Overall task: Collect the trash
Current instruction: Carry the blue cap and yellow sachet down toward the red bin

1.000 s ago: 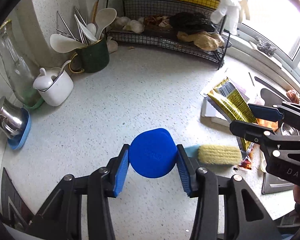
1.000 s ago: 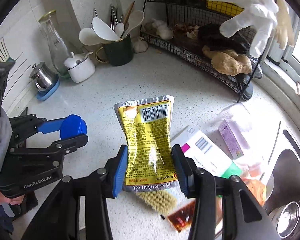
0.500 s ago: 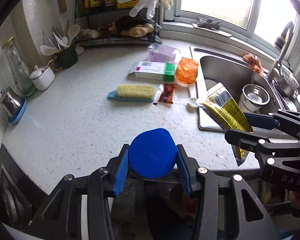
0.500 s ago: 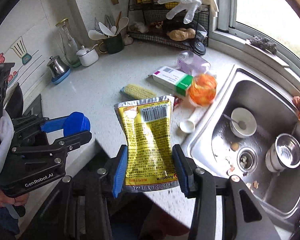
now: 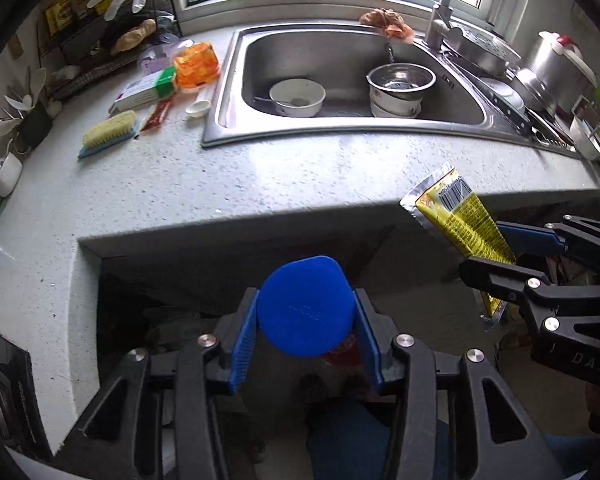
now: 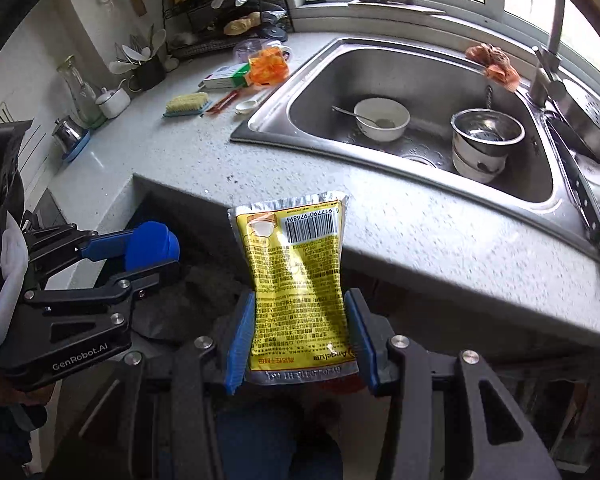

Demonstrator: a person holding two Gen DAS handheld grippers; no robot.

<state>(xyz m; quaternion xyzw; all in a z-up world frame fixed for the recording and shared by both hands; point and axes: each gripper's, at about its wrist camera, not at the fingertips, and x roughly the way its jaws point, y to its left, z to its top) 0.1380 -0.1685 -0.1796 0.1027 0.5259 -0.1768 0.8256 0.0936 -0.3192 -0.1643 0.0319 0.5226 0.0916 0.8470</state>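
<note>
The left claw (image 5: 305, 312) grips a blue lid (image 5: 304, 306) between its blue pads, and the right claw (image 6: 300, 330) clamps a yellow foil packet (image 6: 296, 288) that stands upright with its barcode end up. Both are held side by side in front of the table (image 5: 260, 172) edge, over the dark space under it. On the table beside the sink (image 5: 224, 92) lie a scrub brush (image 5: 108, 130), a white-and-green box (image 5: 146, 90), an orange wrapper (image 5: 196, 64), a red sachet (image 5: 156, 114) and a white spoon (image 5: 198, 106).

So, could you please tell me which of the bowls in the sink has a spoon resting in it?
The white bowl standing alone at the left of the sink; the steel bowl is stacked on others, with no spoon visible.
</note>
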